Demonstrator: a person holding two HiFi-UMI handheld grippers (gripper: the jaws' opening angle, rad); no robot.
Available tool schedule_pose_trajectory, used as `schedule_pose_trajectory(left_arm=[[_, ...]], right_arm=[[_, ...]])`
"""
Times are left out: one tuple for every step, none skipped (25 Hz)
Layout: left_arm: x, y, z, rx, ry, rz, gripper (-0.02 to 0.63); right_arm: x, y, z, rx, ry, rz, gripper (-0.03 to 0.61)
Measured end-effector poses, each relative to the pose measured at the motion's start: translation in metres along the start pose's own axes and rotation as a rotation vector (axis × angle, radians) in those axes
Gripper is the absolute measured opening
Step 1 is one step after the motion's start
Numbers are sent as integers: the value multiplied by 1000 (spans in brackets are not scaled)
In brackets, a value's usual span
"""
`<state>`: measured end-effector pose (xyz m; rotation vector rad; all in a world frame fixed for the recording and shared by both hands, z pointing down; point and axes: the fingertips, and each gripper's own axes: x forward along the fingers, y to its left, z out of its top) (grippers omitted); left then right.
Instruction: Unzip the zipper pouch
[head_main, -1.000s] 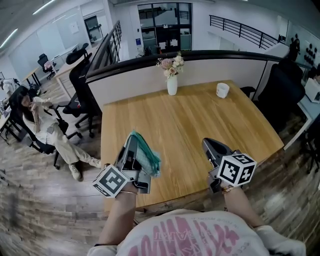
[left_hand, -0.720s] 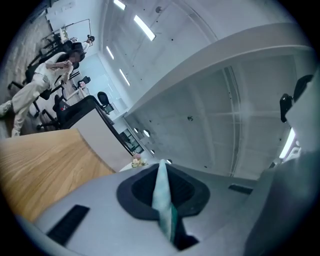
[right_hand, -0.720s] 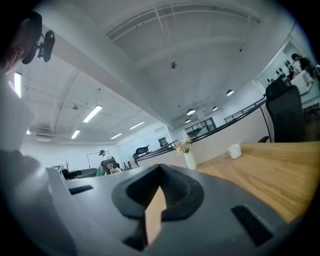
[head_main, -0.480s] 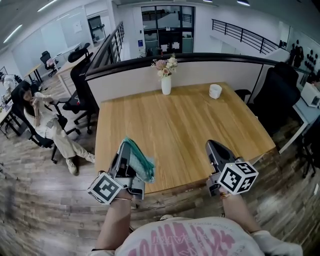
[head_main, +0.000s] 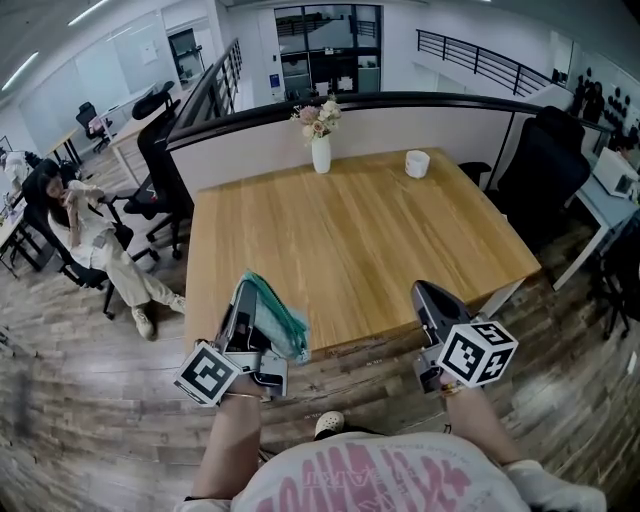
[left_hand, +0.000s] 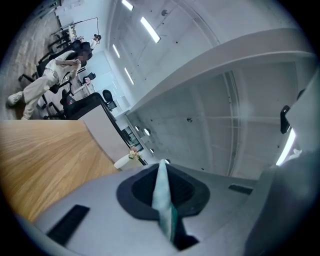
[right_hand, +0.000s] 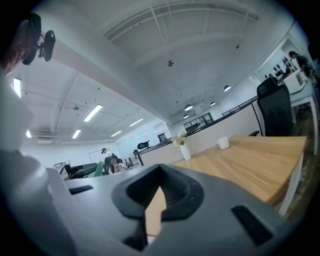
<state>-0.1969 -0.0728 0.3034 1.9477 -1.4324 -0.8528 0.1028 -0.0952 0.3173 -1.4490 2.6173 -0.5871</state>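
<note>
A teal zipper pouch (head_main: 281, 316) is pinched in my left gripper (head_main: 243, 288), which is shut on it and held at the near left edge of the wooden table (head_main: 350, 230). In the left gripper view the pouch (left_hand: 162, 192) shows as a thin teal strip squeezed between the closed jaws. My right gripper (head_main: 421, 291) hangs by the table's near right edge. Its jaws stand together with nothing between them; only a thin sliver of the wooden table (right_hand: 280, 160) shows through. The two grippers are well apart.
A white vase with flowers (head_main: 320, 150) and a white cup (head_main: 417, 163) stand at the table's far side. Black office chairs (head_main: 160, 170) and a seated person (head_main: 85, 235) are to the left. Another dark chair (head_main: 545, 170) is at the right. Wooden floor lies below the grippers.
The table has slid away from me in the head view. Both grippers now sit at or just off its near edge. The left gripper keeps its hold on the pouch.
</note>
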Motion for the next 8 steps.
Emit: schedule_pose_trajectory(left_arm=[[-5, -3, -3, -20, -1, -6, 14], [-9, -8, -5, -44, -6, -21, 14], [-12, -14, -6, -62, -11, -36, 14], [-14, -18, -8, -73, -16, -48, 14], [-16, -22, -9, -82, -18, -56, 14], [-18, -25, -12, -90, -18, -59, 14], [-21, -27, -15, -94, -15, -57, 14], [-25, -28, -18, -95, -11, -53, 14]], right_arm=[[-5, 2, -1, 8, 0, 4, -2], [-9, 4, -1, 11, -1, 9, -2], [-11, 6, -1, 11, -4, 12, -2], [-14, 7, -1, 9, -6, 15, -2], [-16, 8, -2, 8, -5, 18, -2], [-19, 8, -4, 8, -1, 19, -2], [-23, 9, -7, 9, 6, 20, -2], [-27, 9, -10, 10, 13, 21, -2]])
